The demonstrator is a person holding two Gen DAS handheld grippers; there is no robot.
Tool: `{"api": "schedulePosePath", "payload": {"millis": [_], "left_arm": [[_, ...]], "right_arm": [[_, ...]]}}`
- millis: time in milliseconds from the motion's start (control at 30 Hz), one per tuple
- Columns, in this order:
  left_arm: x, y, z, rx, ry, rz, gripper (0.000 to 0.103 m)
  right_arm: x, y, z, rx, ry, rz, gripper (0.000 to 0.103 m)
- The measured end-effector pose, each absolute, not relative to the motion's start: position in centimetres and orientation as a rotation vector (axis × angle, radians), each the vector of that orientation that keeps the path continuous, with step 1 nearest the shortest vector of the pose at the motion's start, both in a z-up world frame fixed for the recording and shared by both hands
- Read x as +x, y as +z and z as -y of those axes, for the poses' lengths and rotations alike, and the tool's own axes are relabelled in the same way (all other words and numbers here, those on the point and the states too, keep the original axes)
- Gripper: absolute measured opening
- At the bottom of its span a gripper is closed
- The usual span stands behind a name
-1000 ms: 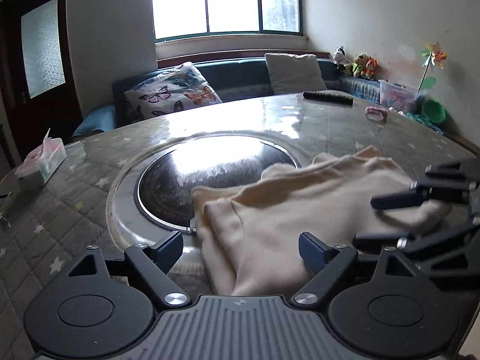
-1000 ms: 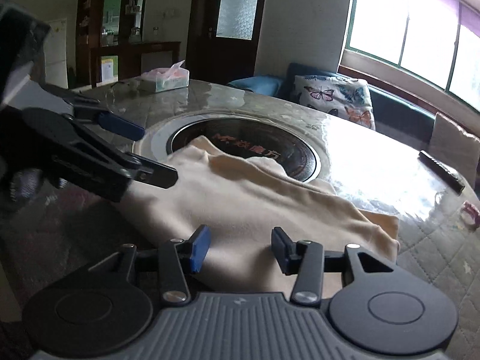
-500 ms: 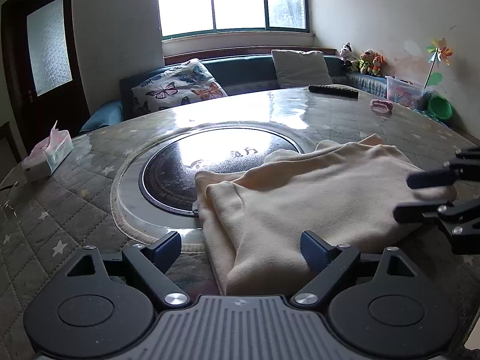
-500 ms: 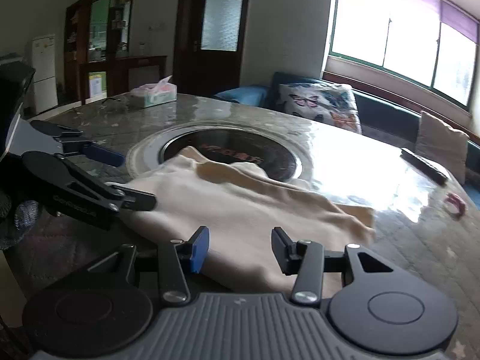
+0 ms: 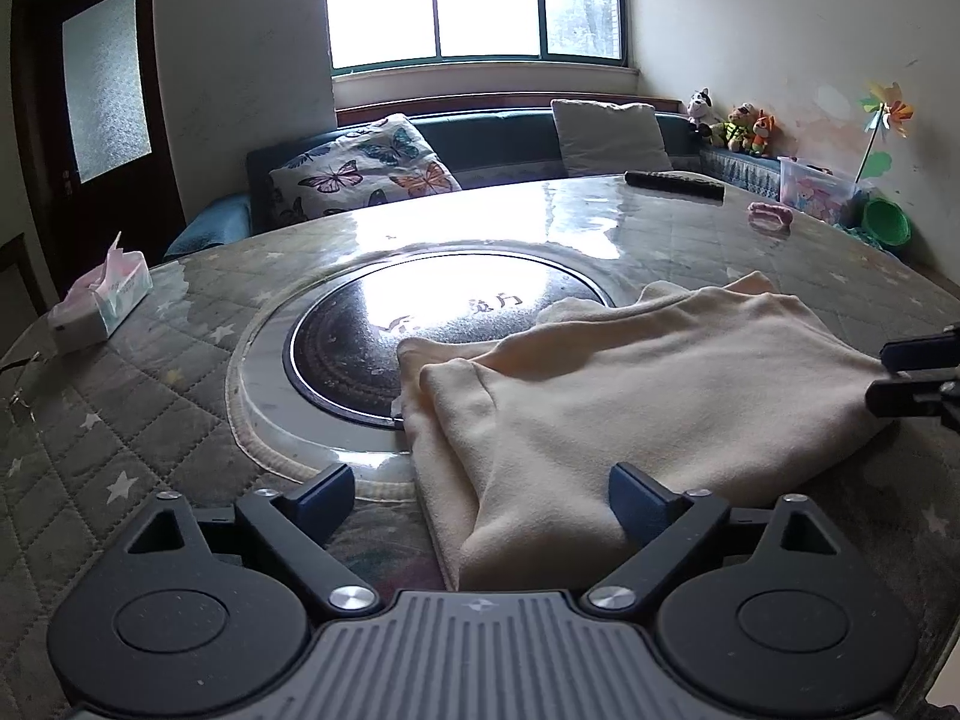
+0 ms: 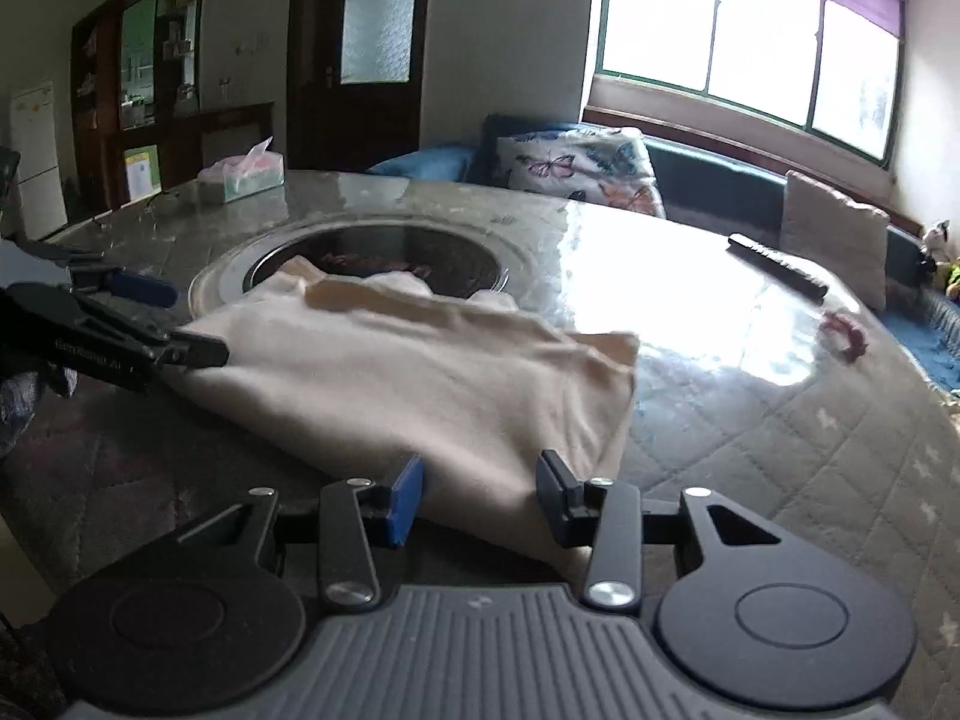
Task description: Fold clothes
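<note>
Lying folded on the round quilted table (image 5: 150,420), the cream garment (image 5: 630,396) is draped partly over the dark glass centre disc (image 5: 420,330). The left gripper (image 5: 480,495) is held wide open at its near edge; the right gripper (image 6: 477,495) is spread too — apparently straddling the cloth's hem without pinching it.

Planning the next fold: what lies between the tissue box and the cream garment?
In the left wrist view, the round dark inset lies between the tissue box and the cream garment.
</note>
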State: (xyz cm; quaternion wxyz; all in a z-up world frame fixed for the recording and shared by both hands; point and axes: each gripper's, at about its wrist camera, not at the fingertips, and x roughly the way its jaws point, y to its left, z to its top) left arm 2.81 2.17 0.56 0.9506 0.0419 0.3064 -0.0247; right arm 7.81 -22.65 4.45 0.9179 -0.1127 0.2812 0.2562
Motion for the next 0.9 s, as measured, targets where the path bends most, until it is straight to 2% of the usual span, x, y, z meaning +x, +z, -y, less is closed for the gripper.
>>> {"api": "schedulePosePath", "payload": {"millis": [200, 400, 567, 633, 700, 800, 900], "left_arm": [[2.6, 0.9, -2.7, 0.045, -0.051, -0.628, 0.103], [2.8, 1.3, -3.2, 0.001, -0.031, -0.647, 0.103], [3.0, 1.4, -3.4, -0.018, -0.001, -0.673, 0.103], [3.0, 1.3, -3.5, -0.024, 0.008, -0.681, 0.103], [2.9, 1.4, -3.7, -0.035, 0.020, -0.685, 0.103], [2.7, 1.5, -4.1, -0.056, 0.038, -0.690, 0.103], [2.5, 1.6, -4.4, -0.066, 0.057, -0.693, 0.103]], "right_arm": [[8.4, 3.8, 23.0, -0.214, 0.529, -0.617, 0.041], [8.4, 5.0, 22.9, -0.200, 0.538, -0.587, 0.044], [8.6, 5.1, 22.3, -0.189, 0.551, -0.588, 0.057], [8.8, 5.0, 22.0, -0.185, 0.551, -0.588, 0.069], [8.8, 4.8, 21.7, -0.177, 0.546, -0.585, 0.072], [8.9, 4.6, 21.4, -0.163, 0.541, -0.591, 0.085], [8.8, 4.5, 21.0, -0.159, 0.535, -0.585, 0.085]]}}
